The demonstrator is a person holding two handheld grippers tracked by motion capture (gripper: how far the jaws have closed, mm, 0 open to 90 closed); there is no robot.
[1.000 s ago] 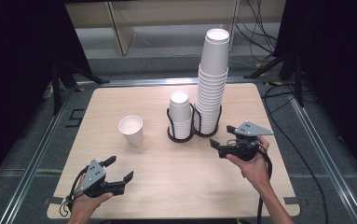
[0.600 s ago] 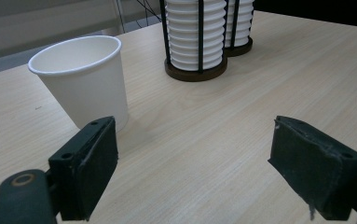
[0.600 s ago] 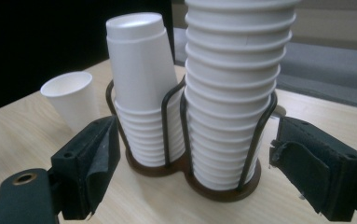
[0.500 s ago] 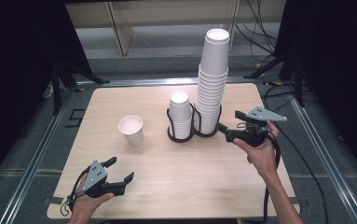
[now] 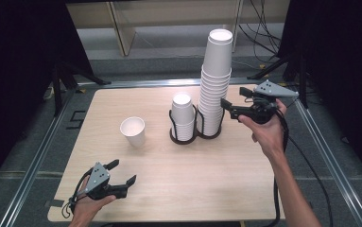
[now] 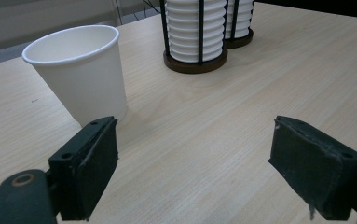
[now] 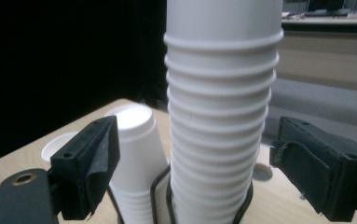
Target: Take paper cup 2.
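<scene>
A single white paper cup (image 5: 133,131) stands upright on the wooden table (image 5: 193,179), left of a black wire holder (image 5: 188,139). The holder keeps a short stack of cups (image 5: 183,118) and a tall stack (image 5: 215,80). My right gripper (image 5: 234,97) hovers open just right of the tall stack, jaws pointing at it. In the right gripper view the tall stack (image 7: 220,116) rises ahead between the parted jaws, untouched, with the short stack (image 7: 136,154) to its left. My left gripper (image 5: 123,171) rests open near the table's front left. Its view shows the single cup (image 6: 80,74) ahead, nothing between the jaws.
A metal frame (image 5: 41,151) borders the table. Cables (image 5: 306,156) trail from the right gripper off the right side. Black stands and a wooden shelf (image 5: 122,19) sit behind the table. Bare tabletop lies between the two grippers.
My right gripper has risen and moved back towards the tall stack, its jaws now level with the stack's middle. The left gripper and the cups have not moved.
</scene>
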